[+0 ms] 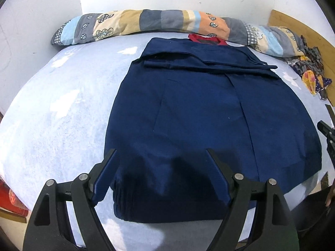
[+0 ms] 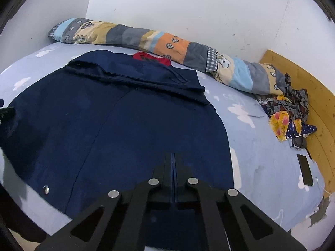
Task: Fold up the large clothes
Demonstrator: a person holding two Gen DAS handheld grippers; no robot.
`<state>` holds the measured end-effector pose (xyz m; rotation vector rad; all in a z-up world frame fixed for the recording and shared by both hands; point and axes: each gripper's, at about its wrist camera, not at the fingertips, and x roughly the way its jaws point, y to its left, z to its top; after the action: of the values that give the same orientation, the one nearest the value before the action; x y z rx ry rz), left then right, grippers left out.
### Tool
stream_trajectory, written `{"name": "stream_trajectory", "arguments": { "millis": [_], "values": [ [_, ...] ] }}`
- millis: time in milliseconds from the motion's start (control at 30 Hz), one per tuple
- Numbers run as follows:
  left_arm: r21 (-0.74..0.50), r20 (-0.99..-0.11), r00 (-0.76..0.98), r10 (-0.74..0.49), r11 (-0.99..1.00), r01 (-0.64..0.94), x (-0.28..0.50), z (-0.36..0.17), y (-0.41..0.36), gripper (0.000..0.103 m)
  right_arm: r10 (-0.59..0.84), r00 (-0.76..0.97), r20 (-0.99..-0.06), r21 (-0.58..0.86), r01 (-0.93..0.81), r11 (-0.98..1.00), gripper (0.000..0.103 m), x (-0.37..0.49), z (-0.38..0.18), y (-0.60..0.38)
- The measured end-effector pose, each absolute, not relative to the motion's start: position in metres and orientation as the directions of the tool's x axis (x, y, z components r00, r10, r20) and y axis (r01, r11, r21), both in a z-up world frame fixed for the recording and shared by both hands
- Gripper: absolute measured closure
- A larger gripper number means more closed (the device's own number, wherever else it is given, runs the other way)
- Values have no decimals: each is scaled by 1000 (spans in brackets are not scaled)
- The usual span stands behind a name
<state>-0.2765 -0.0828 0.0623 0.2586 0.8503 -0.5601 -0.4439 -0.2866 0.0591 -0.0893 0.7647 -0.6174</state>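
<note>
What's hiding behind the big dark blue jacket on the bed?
A red piece of clothing peeks out behind the dark blue jacket, before the long patchwork pillow. The jacket covers most of it, so what it is stays unclear.

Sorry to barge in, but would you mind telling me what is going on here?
A person with a gripper in each hand is folding a navy garment spread on a bed with a pale blue sheet. Its top part is already folded across. The left gripper is open above the near hem; the right gripper is shut over the garment's right part. A rolled patchwork quilt lies along the wall.
</note>
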Motion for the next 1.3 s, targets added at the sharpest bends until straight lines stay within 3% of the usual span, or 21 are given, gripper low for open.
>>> {"name": "stream_trajectory", "arguments": {
  "millis": [200, 300, 400, 533, 800, 1000, 1200, 1300],
  "values": [
    [-24, -763, 523, -379, 825, 564, -277, 62, -69, 21, -621, 547, -561, -363, 512, 779, 103, -465, 57, -270],
    [-41, -765, 512, -390, 824, 565, -278, 62, -63, 21, -620, 530, -579, -340, 534, 774, 102, -476, 54, -273],
    [-47, -769, 501, -397, 817, 574, -278, 61, -60, 21, -617, 495, -612, -321, 557, 766, 96, -485, 48, -278],
    [-44, -793, 473, -383, 811, 583, -280, 55, -57, 21, -621, 474, -624, -311, 579, 754, 62, -497, 44, -280],
    [-130, -821, 400, -407, 816, 564, -278, 46, -37, 21, -589, 443, -675, -206, 654, 728, 58, -518, 42, -302],
    [-181, -820, 339, -461, 772, 610, -289, 44, -39, 20, -599, 438, -670, -217, 656, 723, 46, -520, 44, -298],
    [-160, -817, 312, -486, 709, 687, -308, 45, -55, 17, -595, 442, -671, -218, 650, 728, 38, -524, 43, -295],
    [-81, -761, 414, -499, 707, 703, -321, 61, -55, 17, -597, 442, -670, -217, 653, 726, 37, -526, 43, -295]
  ]
}}
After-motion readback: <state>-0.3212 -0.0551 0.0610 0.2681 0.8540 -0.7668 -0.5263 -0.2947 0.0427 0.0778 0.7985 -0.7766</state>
